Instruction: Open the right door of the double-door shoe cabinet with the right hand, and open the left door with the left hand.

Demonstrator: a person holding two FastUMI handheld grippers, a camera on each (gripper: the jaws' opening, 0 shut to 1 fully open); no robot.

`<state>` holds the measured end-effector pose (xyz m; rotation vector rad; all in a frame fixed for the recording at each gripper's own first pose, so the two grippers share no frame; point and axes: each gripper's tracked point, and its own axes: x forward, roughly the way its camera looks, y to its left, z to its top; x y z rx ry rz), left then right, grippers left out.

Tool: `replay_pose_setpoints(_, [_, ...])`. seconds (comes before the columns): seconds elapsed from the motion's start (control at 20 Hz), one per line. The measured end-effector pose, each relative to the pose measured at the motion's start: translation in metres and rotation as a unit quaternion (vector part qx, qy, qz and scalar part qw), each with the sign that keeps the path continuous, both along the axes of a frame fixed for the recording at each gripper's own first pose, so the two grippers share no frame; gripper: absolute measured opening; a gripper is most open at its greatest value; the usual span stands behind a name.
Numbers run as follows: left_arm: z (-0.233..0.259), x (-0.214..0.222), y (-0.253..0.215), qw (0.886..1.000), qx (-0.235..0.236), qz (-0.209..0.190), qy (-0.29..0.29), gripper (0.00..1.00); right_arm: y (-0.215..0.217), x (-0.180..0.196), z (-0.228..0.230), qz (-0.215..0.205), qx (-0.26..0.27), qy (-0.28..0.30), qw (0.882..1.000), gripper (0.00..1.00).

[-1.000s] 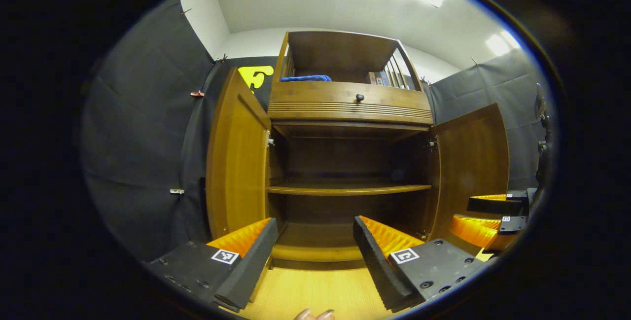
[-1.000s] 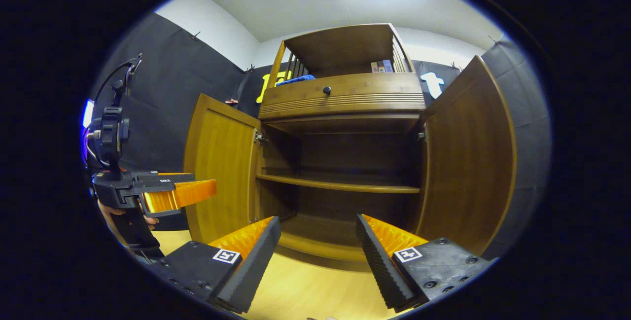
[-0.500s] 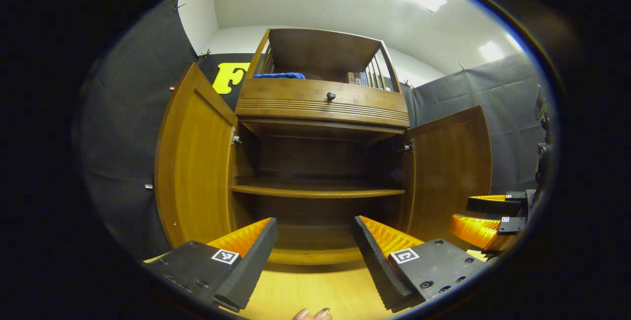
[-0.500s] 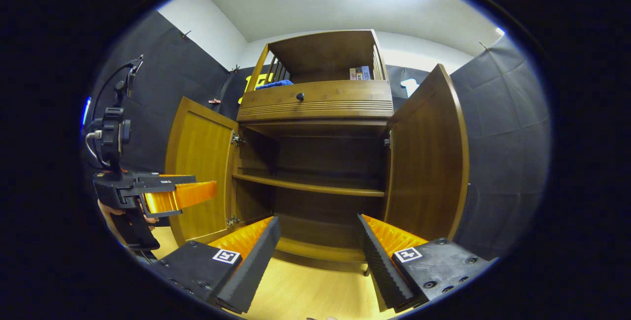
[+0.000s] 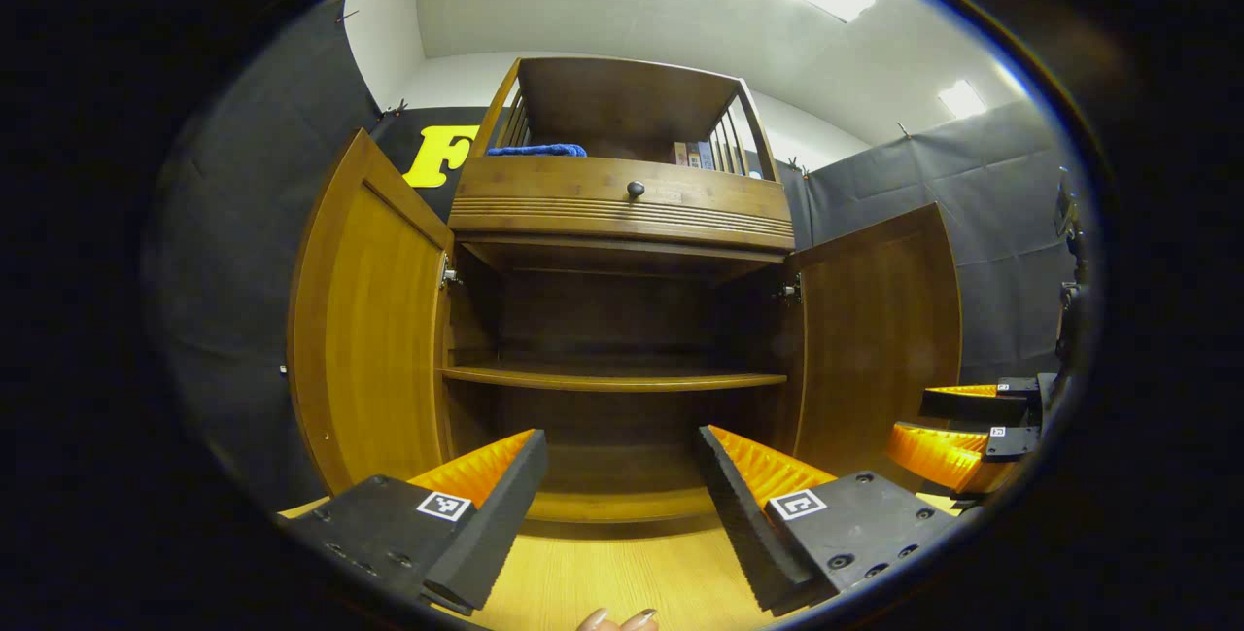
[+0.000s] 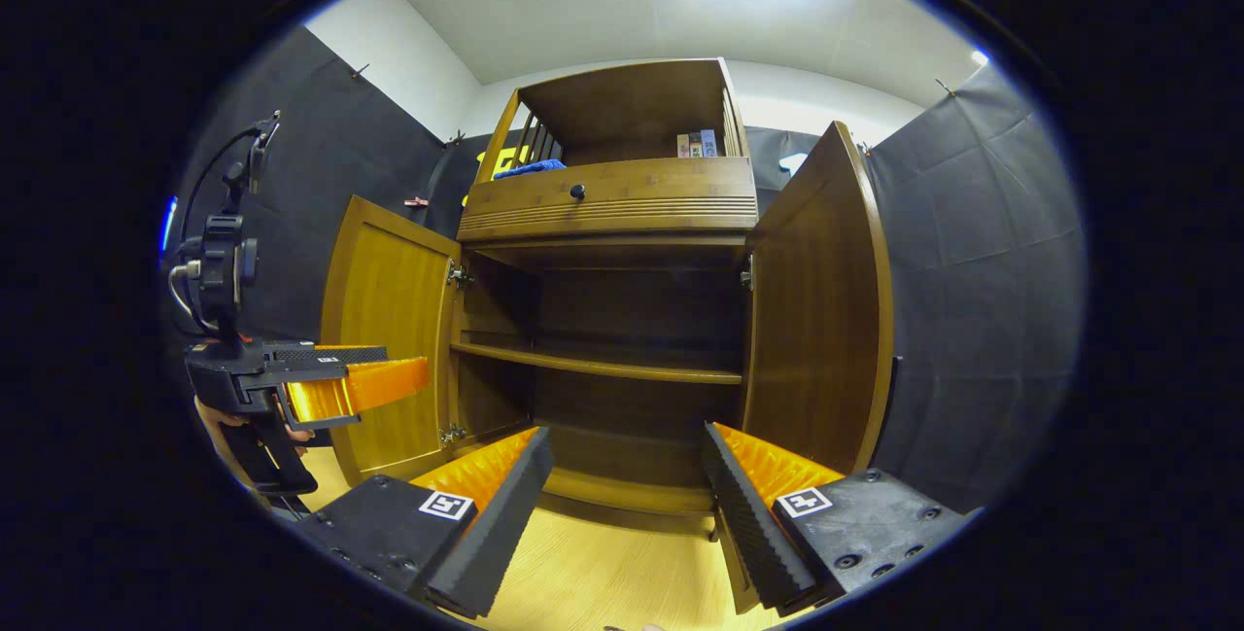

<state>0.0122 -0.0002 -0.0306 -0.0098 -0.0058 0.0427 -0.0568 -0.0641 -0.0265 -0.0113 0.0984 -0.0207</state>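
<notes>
We see the shoe cabinet (image 5: 622, 320) straight ahead with both doors swung wide. In the left gripper view the left door (image 5: 364, 320) stands out to the left and the right door (image 5: 880, 330) to the right, baring the dark inside and its one shelf (image 5: 612, 379). Above them sits a drawer (image 5: 622, 198) with a small dark knob (image 5: 636, 190); on top lie a blue cloth (image 5: 536, 151) and a few books (image 5: 690, 155).

Our left tongs (image 5: 622, 475) are spread wide and hold nothing, well short of the cabinet, above the wooden floor (image 5: 622, 578). Our right tongs (image 6: 627, 480) are likewise spread wide and empty, touching neither door. In the right gripper view the left tongs appear again far left, near the left door (image 6: 389, 349), while the right door (image 6: 816, 310) stands to the right.
</notes>
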Motion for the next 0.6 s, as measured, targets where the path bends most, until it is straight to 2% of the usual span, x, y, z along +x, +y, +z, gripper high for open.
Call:
replay_pose_setpoints(0.15, [0.0025,-0.0023,-0.0001,1.0,-0.002,0.001,-0.004,0.94,0.0004,-0.0007,0.0017,0.001,-0.001,-0.001,1.0,0.97])
replay_pose_setpoints(0.6, [0.001,-0.0029,-0.0014,1.0,0.001,-0.003,0.001,0.94,0.0018,-0.0018,0.0044,0.004,-0.001,-0.004,1.0,0.99])
